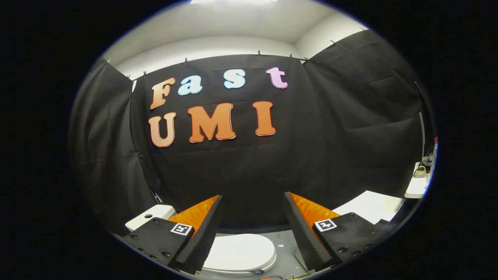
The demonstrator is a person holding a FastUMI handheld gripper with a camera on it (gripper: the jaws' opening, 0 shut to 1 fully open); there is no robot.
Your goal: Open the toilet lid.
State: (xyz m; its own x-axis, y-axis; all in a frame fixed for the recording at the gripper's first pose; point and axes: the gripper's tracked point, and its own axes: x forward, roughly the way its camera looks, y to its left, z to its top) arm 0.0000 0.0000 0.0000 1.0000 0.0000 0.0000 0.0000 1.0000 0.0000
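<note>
Gripper view, fingers apart, toilet lid between

Glossy smooth toilet lid, matt cloth wall

Black cloth drapes the booth's walls, pinned along the top with clips, under a white ceiling. A grey floor lies below. A white counter stands at right; farther right, a small shelf carries what may be bottles.
</note>
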